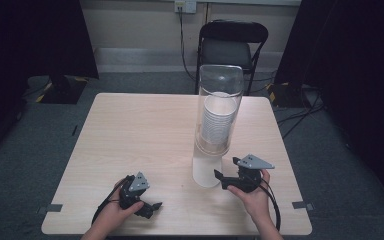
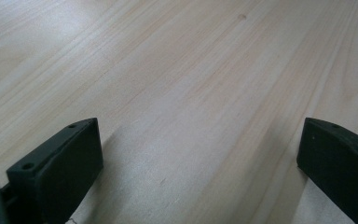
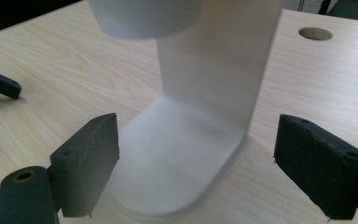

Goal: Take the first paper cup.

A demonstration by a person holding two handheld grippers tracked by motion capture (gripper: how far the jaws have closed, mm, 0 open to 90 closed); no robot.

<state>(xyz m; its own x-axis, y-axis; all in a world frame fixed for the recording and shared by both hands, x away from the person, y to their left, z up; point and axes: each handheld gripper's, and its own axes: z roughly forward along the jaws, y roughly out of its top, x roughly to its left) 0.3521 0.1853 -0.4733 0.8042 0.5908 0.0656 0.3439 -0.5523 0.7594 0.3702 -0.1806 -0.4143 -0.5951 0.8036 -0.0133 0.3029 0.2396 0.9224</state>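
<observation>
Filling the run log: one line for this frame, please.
left gripper: open, empty, low over light wooden table | right gripper: open, facing clear cup dispenser base | white cup stack: inside

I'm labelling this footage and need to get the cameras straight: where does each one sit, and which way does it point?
High view: above the person's side, facing forward and down on the table and cup dispenser; both hands show, with left tongs and right tongs.
Left gripper view: rides the left tongs, aimed at bare wood; two black jaws wide apart.
Right gripper view: rides the right tongs, facing the dispenser's white base; jaws apart.
Shared: the high and right gripper views both show the dispenser.
</observation>
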